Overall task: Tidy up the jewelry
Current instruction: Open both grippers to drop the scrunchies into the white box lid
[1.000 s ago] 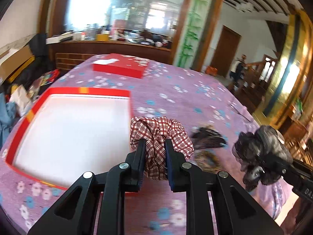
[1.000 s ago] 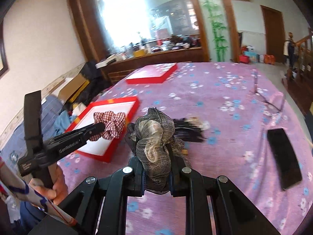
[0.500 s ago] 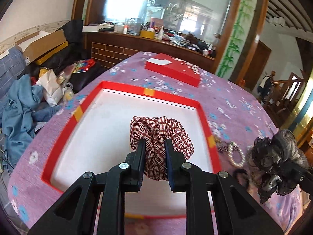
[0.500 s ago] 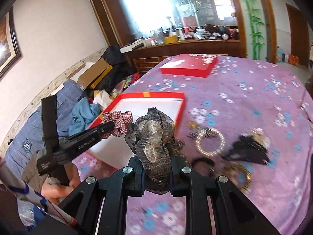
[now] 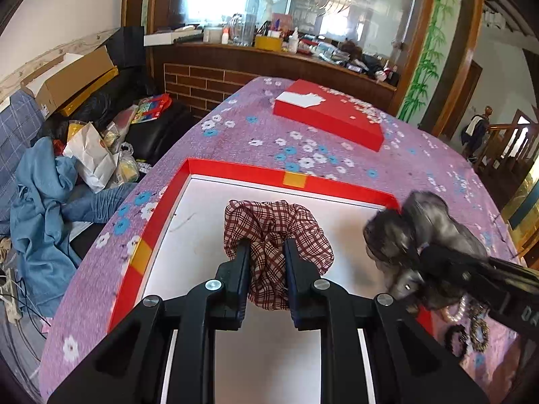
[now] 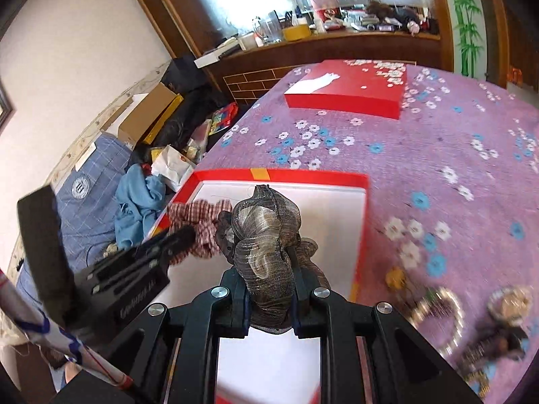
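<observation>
Plaid scrunchie (image 5: 276, 232), red-and-white checked, clamped in left gripper (image 5: 267, 259) fingers at frame centre; right gripper (image 6: 271, 269) fingers clamp bronze mesh scrunchie (image 6: 266, 232)

A red-and-white checked scrunchie (image 5: 276, 235) and a bronze-grey mesh scrunchie (image 6: 266, 235) hang bunched side by side over the white floor of an open red box (image 5: 337, 187), while beaded bracelets (image 6: 438, 313) lie blurred on the flowered purple cloth just right of it.
</observation>
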